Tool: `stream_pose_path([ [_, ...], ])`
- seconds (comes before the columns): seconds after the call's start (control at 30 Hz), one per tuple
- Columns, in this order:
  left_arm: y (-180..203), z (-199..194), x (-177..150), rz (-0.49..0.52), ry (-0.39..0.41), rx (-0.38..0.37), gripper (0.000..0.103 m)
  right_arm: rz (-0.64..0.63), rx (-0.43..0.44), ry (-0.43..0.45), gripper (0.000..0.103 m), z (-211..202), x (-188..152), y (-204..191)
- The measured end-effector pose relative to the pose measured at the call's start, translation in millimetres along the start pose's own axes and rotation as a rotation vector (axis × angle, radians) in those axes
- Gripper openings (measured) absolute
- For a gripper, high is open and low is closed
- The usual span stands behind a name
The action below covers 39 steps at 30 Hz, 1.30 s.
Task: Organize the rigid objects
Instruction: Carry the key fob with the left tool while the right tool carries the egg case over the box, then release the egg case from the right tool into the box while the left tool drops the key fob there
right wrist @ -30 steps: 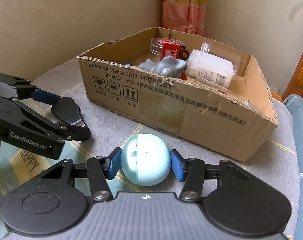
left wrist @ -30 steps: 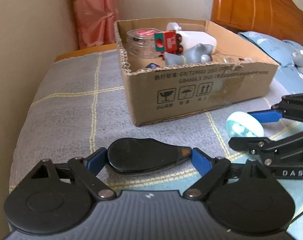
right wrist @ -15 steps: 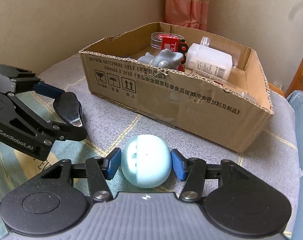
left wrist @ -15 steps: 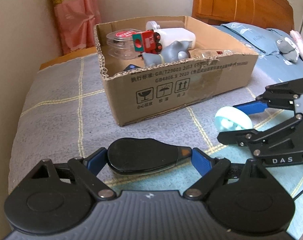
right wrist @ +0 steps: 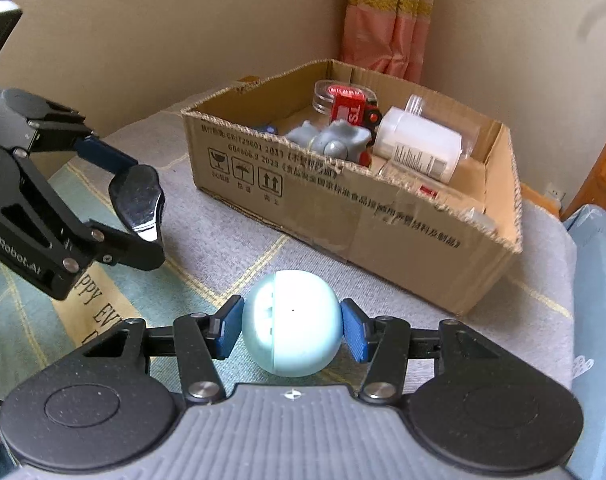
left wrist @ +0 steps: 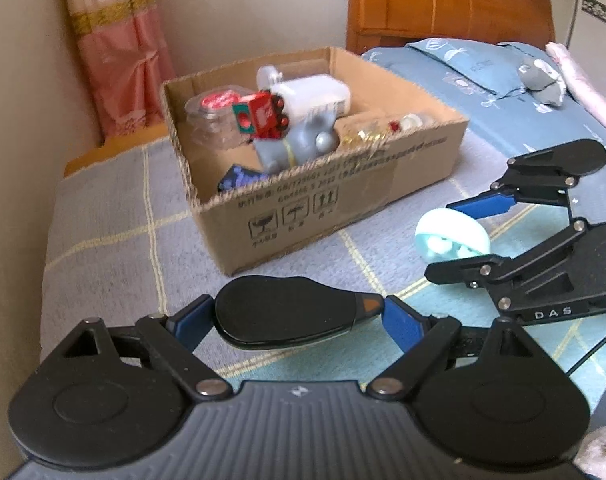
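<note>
Nearest, the left gripper (left wrist: 299, 314) has its jaws clamped on a black oval object (left wrist: 287, 312), and the right gripper (right wrist: 293, 330) grips a pale blue ball (right wrist: 293, 324), above a grey checked blanket (left wrist: 103, 232). Beyond sits the cardboard box (right wrist: 343, 216), then curtain (left wrist: 115, 40) and wooden headboard (left wrist: 443, 4).

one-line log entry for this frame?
left hand-held gripper: shut on black oval case | right hand-held gripper: shut on blue earbud case | cardboard box: ahead

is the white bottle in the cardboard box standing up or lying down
Lying down. The white bottle rests on its side in the cardboard box, cap toward the back wall, label text running sideways, beside the red toy.
</note>
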State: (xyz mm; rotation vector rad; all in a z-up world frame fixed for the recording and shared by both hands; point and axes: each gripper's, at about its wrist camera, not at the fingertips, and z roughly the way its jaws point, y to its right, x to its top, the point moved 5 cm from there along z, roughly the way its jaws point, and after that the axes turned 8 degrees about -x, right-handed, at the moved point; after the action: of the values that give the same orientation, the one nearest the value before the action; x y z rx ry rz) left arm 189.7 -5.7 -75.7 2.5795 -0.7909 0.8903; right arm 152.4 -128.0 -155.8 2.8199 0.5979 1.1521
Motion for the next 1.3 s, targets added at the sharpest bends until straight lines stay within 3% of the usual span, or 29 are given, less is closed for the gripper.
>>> stream_pose_path([
  [0.27,3.0,-17.5,33.1,0.053,0.053,0.002,0.089,-0.031,0.011,0.051,0.058,-28.8,25.2,11.5],
  [0.5,-2.5,-13.4,65.6,0.063,0.094,0.022,0.089,-0.031,-0.036,0.109,0.058,-38.4,58.6,36.0],
  [0.83,-18.7,6.8,90.3,0.043,0.088,0.034,0.089,0.005,-0.100,0.072,0.058,8.2,98.7,73.9],
  [1.03,-27.4,17.7,97.2,0.031,0.082,0.038,0.089,0.043,-0.098,0.036,0.058,34.4,105.0,83.4],
  [1.17,-29.0,23.4,100.3,0.039,0.076,0.040,0.089,0.042,-0.102,0.037,0.084,39.9,101.5,80.7],
  [1.3,-30.8,28.7,103.8,0.040,0.070,0.045,0.089,0.040,-0.103,0.045,0.092,32.8,98.1,76.8],
])
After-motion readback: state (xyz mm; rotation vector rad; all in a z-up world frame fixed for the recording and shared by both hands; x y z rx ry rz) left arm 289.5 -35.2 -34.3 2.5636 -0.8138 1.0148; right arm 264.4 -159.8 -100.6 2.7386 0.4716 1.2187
